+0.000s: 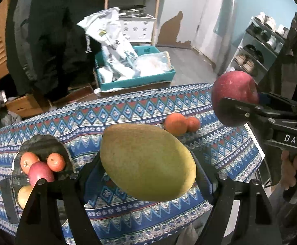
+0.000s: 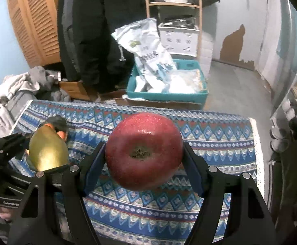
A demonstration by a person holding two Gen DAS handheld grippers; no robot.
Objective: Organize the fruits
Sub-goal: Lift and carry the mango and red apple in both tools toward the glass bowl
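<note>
Near the left edge of the patterned tablecloth [image 1: 128,110] sits a dark plate [image 1: 40,143] carrying two small orange fruits [image 1: 55,162], a reddish fruit [image 1: 40,172] and a pale yellow one [image 1: 24,196], crowded together. To its right, the left gripper [image 1: 148,167] is clamped on a mango [image 1: 147,161], held above the cloth between both fingers; the mango is large, egg-shaped, yellow-green with a matte, finely speckled skin. Beyond it, toward the far edge, two oranges [image 1: 181,123] lie touching on the cloth. Farthest right, the right gripper [image 2: 143,155] is closed on a red apple [image 2: 143,151], raised over the cloth's right part; the apple is glossy, deep red, its dry calyx end facing the camera
</note>
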